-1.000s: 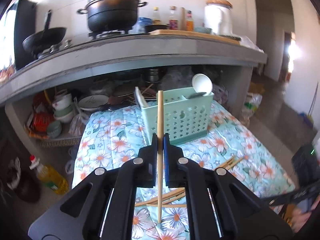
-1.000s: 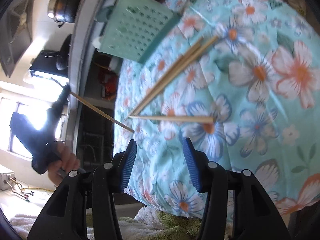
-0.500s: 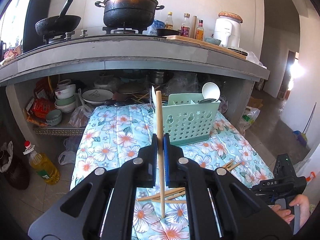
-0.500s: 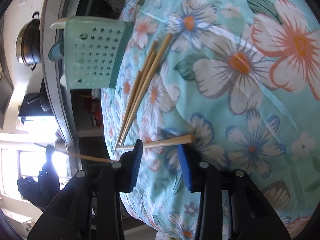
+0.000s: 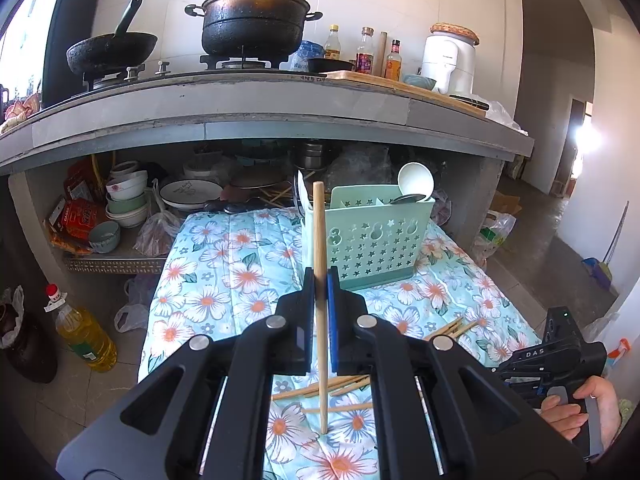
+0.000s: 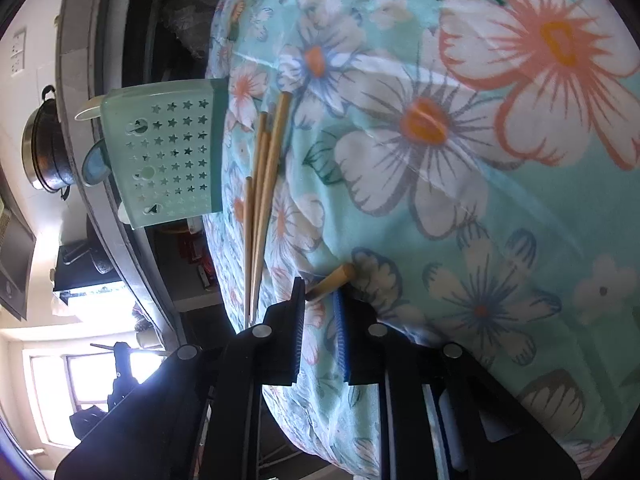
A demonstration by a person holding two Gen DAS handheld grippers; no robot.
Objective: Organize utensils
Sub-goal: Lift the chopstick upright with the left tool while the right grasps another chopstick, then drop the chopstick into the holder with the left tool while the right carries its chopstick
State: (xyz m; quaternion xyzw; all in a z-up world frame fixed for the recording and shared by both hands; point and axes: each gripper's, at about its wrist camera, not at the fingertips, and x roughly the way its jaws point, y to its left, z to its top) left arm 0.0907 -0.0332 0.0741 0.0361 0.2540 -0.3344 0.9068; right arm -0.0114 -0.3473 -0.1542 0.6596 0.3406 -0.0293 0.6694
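Tablecloth (image 5: 224, 276), turquoise with a flower print, is spread over a low table in front of a concrete counter (image 5: 248, 116). On the counter, a wok (image 5: 110, 50) is seen at left and a lidded black pot (image 5: 252, 20) at centre, with bottles and a white appliance further right. Bowls and plates are stacked on the shelf beneath. A mint utensil caddy (image 5: 372, 236) stands near the table's far edge, a white spoon (image 5: 416, 180) sticking out of it.

One chopstick (image 5: 319, 240) is held nearly upright, long axis vertical, its top level with the caddy rim and its lower tip over the cloth. It is pinched by the left gripper (image 5: 320, 280), jaws pressed together on it.

Loose chopsticks (image 6: 264, 184) lie bundled on the cloth toward the near right corner, long axes running from the near edge toward the caddy. A separate chopstick (image 6: 334, 278) lies across them, its thick end between the pads of the right gripper (image 6: 320, 296). The jaws have just been closing and are narrowly spread around it; whether the pads press on it cannot be told. A hand (image 5: 580, 408) grips the right tool's handle.
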